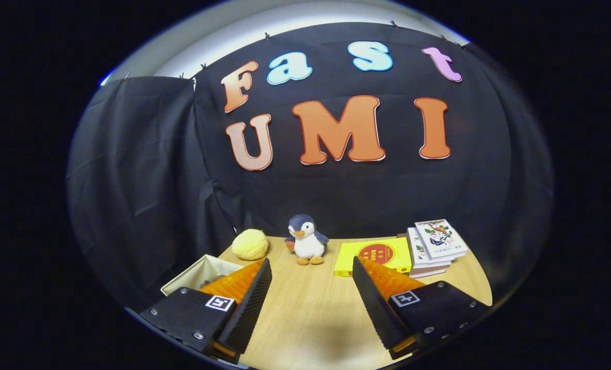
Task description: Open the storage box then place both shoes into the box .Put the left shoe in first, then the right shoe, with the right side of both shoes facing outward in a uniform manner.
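One gripper [311, 267] hangs above the wooden desk [310, 313], its jaws spread wide with bare desk between them and nothing pinched. Beyond the fingers stands one plush penguin [306, 240], upright, with one pale yellow round plush [250, 244] just beside it. One yellow book [375, 255] with a red circle lies flat near the penguin on the other side, and next to it a stack of books [435, 246], about three, with illustrated covers. One open whitish box [202, 272], partly hidden behind a finger, sits at the desk's edge; its contents are unclear.
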`<state>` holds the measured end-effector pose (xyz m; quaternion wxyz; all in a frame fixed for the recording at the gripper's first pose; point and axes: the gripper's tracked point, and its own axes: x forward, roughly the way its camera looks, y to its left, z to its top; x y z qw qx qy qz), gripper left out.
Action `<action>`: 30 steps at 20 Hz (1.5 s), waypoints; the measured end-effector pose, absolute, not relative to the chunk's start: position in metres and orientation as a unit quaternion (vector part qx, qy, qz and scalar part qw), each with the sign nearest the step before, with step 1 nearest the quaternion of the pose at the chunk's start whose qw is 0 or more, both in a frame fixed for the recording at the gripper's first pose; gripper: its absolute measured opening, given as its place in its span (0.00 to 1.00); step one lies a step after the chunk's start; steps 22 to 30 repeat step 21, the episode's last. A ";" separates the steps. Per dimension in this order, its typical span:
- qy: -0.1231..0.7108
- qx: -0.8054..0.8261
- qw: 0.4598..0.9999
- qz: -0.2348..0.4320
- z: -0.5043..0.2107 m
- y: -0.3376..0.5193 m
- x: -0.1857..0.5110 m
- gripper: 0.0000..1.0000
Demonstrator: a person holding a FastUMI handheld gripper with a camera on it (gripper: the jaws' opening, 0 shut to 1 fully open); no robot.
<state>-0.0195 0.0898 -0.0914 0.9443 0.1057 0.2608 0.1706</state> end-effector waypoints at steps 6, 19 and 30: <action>0.202 0.097 0.967 0.118 -0.074 0.030 -0.007 0.96; 0.122 0.057 0.986 0.097 -0.038 0.011 -0.006 0.98; 0.112 0.055 0.988 0.095 -0.032 0.012 -0.006 0.98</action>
